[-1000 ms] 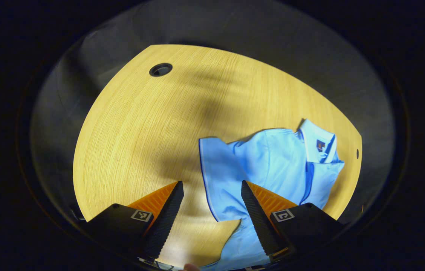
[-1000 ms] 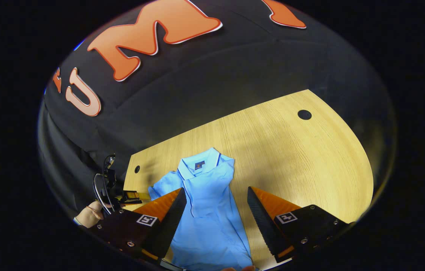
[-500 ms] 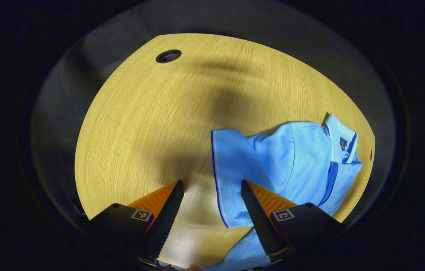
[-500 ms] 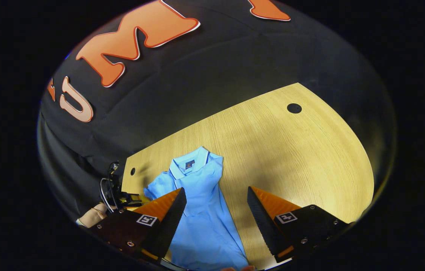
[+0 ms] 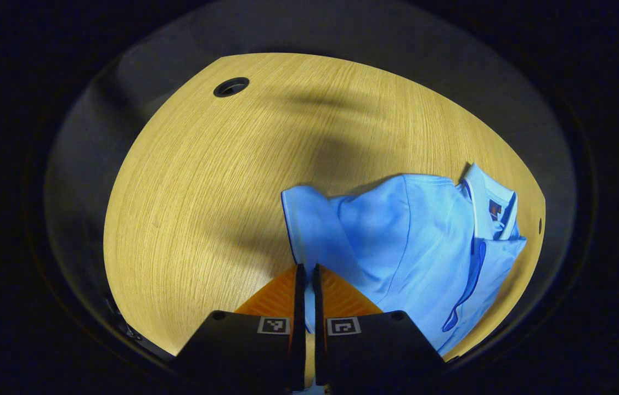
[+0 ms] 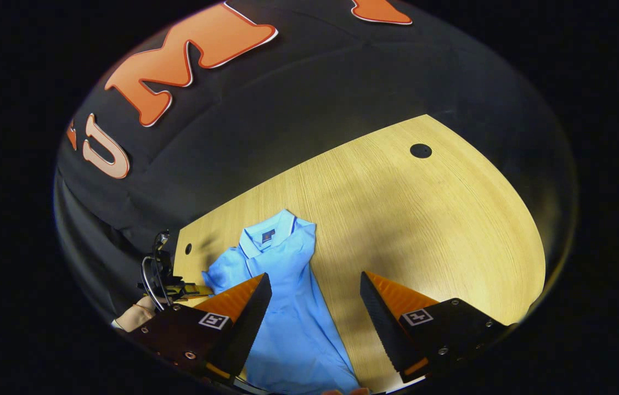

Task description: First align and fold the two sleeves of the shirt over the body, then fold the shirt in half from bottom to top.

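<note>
Left gripper view: left claw [image 5: 305, 274] pinches the shirt's [image 5: 425, 247] sleeve edge [image 5: 298, 230] at lower centre, ready to fold; right claw [image 6: 315, 296] hangs open, empty.

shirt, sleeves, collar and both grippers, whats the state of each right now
shirt: lies flat on the table, not yet folded in half
left sleeve: spread out to the side, its edge pinched
right sleeve: seems already folded over the body
collar: points toward the far wall
left gripper: shut on the sleeve's edge
right gripper: open, holds nothing, above the shirt's lower part
</note>
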